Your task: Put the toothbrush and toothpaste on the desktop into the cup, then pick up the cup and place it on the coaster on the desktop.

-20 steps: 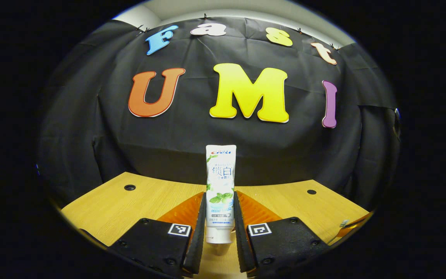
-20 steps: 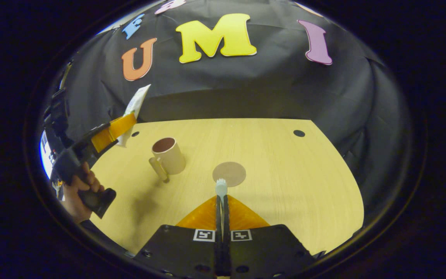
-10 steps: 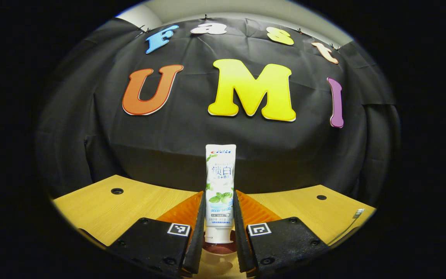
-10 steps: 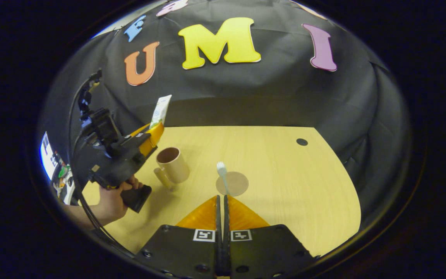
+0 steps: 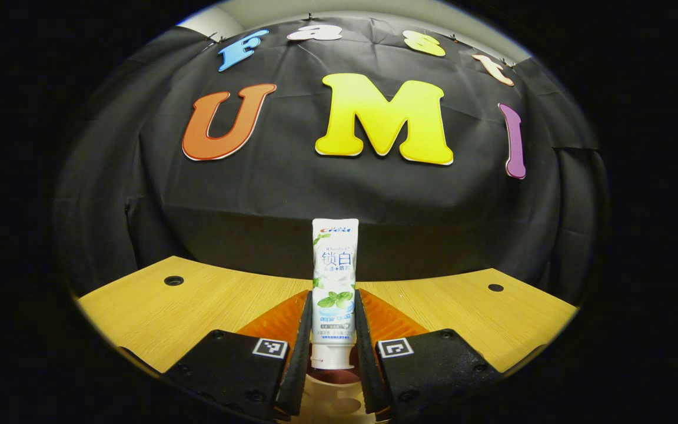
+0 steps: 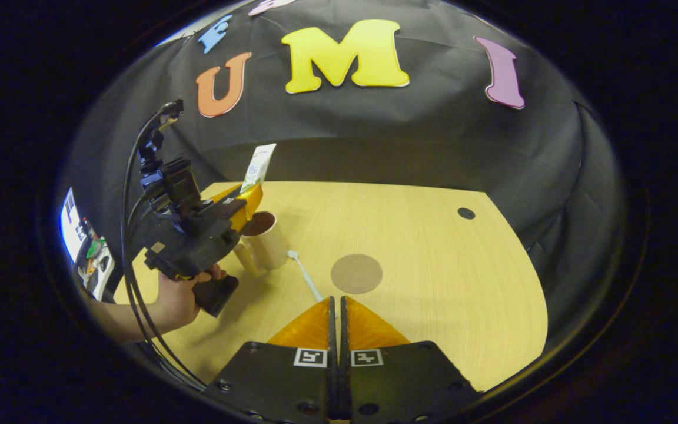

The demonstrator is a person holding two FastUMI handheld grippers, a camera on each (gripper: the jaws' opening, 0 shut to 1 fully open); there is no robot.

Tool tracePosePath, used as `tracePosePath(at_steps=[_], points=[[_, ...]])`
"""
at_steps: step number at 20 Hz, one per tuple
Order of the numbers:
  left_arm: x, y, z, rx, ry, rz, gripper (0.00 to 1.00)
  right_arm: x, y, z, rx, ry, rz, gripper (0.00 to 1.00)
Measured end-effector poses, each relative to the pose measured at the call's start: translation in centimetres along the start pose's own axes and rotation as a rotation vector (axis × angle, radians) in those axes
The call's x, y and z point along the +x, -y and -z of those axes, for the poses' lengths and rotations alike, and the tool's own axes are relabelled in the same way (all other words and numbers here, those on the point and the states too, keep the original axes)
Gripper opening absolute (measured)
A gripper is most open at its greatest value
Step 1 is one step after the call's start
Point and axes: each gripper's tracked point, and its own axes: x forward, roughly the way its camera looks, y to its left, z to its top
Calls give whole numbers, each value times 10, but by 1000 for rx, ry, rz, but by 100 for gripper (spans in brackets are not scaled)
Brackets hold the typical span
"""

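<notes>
- The left gripper (image 5: pixel 332 330) is clamping the toothpaste (image 5: pixel 335 277) low on its body, both fingers pressing on the tube, cap end down and flat end pointing up at frame centre in the left gripper view.
- In that view the cup (image 5: pixel 330 391) is showing at the bottom centre, its rim directly under the cap; the tube's long axis is running nearly straight toward the mouth.
- In the right gripper view the left gripper (image 6: pixel 245 203) is hovering at centre left with a hand (image 6: pixel 180 297) holding its handle; the tube is tilting slightly over the cup (image 6: pixel 263 238).
- The right gripper (image 6: pixel 334 306) is pinching the toothbrush (image 6: pixel 306 277) by its handle, jaws nearly closed; the brush is slanting up-left toward the cup, its head ending just beside the cup's base.
- The coaster (image 6: pixel 356 273) is lying bare at centre frame, to the right of the cup and apart from it.
- Judging by this, the tube is nearer to going in: mostly a downward move remains, while the brush needs lifting over the rim.
</notes>
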Motion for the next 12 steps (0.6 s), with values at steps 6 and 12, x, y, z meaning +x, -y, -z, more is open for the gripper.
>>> tracePosePath(at_steps=[6,12], points=[[1,-2,8,23,8,-7,47,1,-4,9,-14,-20,-6,0],[-15,1,12,22,-6,-14,67,12,-2,13,-26,-52,-5,1]])
